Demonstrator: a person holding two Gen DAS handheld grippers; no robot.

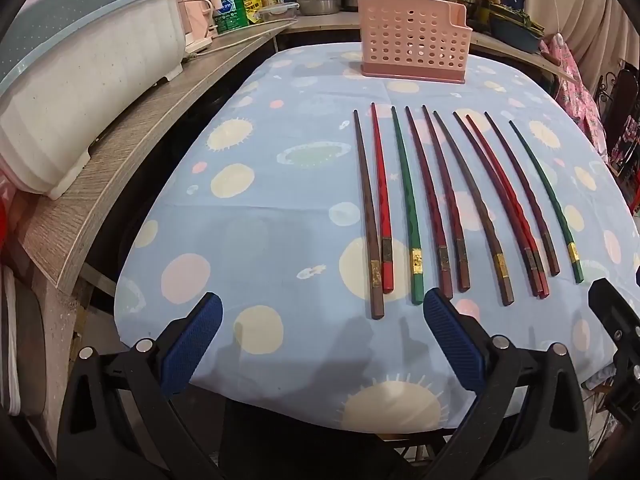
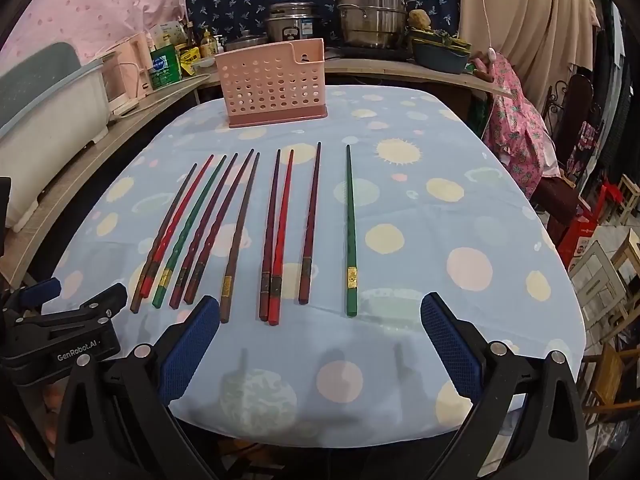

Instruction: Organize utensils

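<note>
Several chopsticks in brown, red, green and dark red lie side by side on the blue patterned tablecloth (image 1: 256,240), thick ends toward me. In the left wrist view the row runs from a brown one (image 1: 368,216) to a green one (image 1: 548,200). In the right wrist view the green one (image 2: 350,232) lies apart at the right. A pink perforated holder (image 1: 412,38) stands upright behind them, also in the right wrist view (image 2: 274,82). My left gripper (image 1: 322,312) is open and empty, just short of the thick ends. My right gripper (image 2: 320,316) is open and empty too.
A wooden counter (image 1: 132,128) runs along the left with a white dish tub (image 1: 80,80), a kettle and bottles. Steel pots (image 2: 370,12) stand on the counter behind. Chairs and stools (image 2: 608,272) stand to the right of the table.
</note>
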